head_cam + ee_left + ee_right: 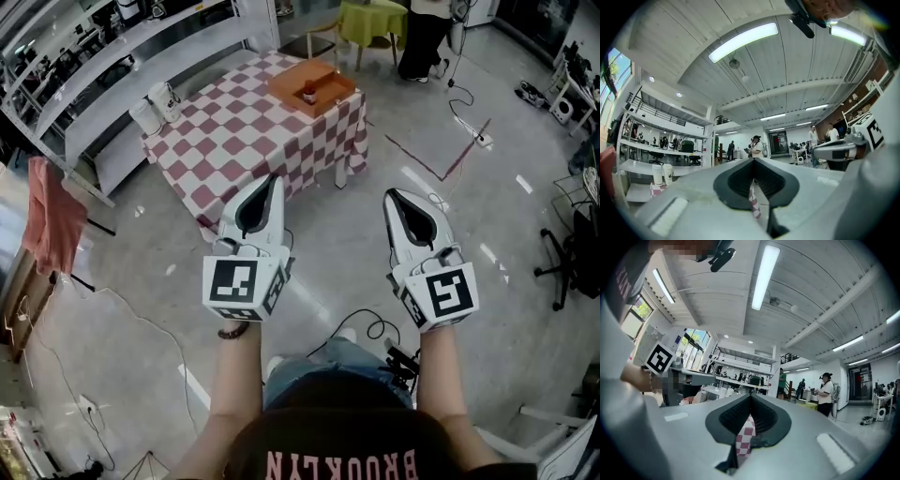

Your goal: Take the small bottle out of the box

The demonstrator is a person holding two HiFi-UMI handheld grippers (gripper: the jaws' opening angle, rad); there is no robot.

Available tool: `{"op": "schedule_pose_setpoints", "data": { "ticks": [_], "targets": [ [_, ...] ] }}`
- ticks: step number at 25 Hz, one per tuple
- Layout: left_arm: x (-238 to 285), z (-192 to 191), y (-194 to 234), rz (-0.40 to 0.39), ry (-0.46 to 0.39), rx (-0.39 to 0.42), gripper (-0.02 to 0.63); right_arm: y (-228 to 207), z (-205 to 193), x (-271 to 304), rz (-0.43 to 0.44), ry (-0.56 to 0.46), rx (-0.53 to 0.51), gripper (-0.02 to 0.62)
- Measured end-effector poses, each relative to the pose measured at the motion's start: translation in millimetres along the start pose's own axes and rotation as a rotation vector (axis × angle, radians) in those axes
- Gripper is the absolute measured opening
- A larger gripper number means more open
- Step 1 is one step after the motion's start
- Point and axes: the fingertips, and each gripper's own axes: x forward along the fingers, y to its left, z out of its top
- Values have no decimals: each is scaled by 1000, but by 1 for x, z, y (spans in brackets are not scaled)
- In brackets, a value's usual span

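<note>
Checked table w/ box, prob. bottle inside.

The left tongs and right tongs are white tapered shells lined in ribbed black, each with a black-and-white marker cube at its near end. The person wears a dark shirt lettered BROOKLYN in pink, blue jeans and a beaded bracelet

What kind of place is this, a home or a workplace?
Most likely a workplace, perhaps a large lab or workshop hall. Long white shelves carry equipment, loose cables lie on the bare grey floor, and an upper gallery with a railing shows in the left gripper view.
</note>
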Motion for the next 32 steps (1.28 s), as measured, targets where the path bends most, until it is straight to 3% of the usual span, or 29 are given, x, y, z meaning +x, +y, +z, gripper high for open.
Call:
{"op": "schedule_pose_setpoints", "data": {
  "ticks": [9,19,32],
  "targets": [
    [58,0,-25,36,8,19,0,-63,-18,19,42,4,-14,0],
    [100,-16,-4,83,29,22,0,-85,-39,64,92,11,16,0],
    [214,-49,98,121,44,-27,0,-128,-66,213,109,48,22,0]
  ]
}}
